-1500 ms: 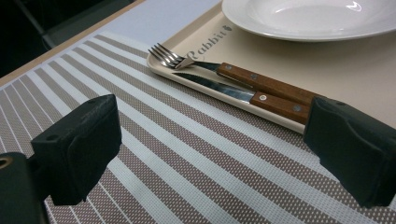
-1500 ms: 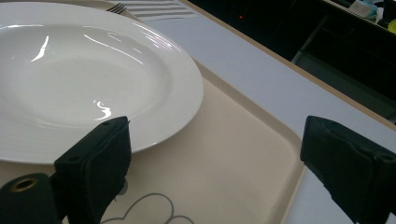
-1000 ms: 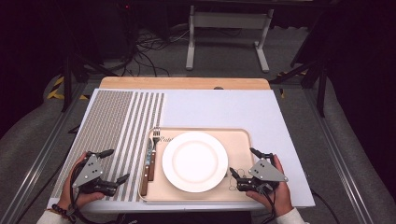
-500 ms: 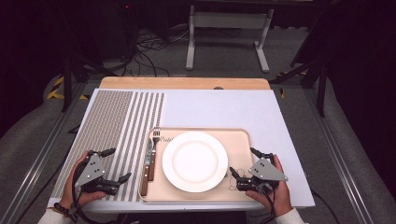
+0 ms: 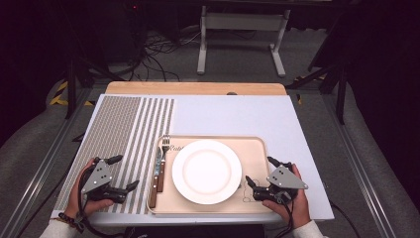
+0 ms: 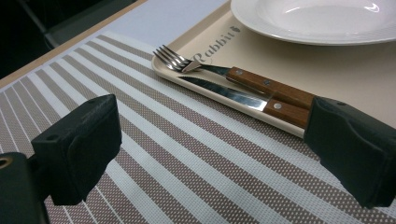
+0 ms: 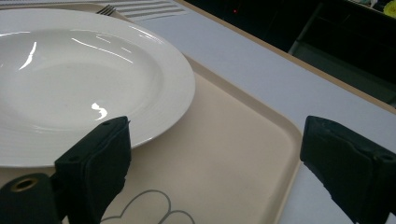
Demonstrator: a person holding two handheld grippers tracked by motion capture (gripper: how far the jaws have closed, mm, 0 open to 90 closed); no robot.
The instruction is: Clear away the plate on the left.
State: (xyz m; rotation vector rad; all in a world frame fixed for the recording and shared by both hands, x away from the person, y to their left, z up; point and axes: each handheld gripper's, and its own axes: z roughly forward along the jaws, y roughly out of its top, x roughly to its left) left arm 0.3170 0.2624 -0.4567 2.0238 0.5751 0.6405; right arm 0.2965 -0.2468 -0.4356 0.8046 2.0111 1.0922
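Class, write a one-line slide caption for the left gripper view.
Open left gripper over striped placemat, facing fork and knife.

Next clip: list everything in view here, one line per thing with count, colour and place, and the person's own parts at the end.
plate: 1, white, middle of the tray, empty
tray: 1, beige, near edge of the table, centre
fork: 1, metal with wooden handle, on the tray left of the plate
knife: 1, metal with wooden handle, on the tray's left edge, beside the fork
placemat: 1, brown and white stripes, left part of the table
table: 1, pale grey top with wooden far edge
stand: 1, white, on the floor beyond the table
cables: several, dark, on the floor beyond the table
left gripper: 1, black, open, over the placemat
right gripper: 1, black, open, over the tray's right end
hands: 2, holding the grippers at the near edge
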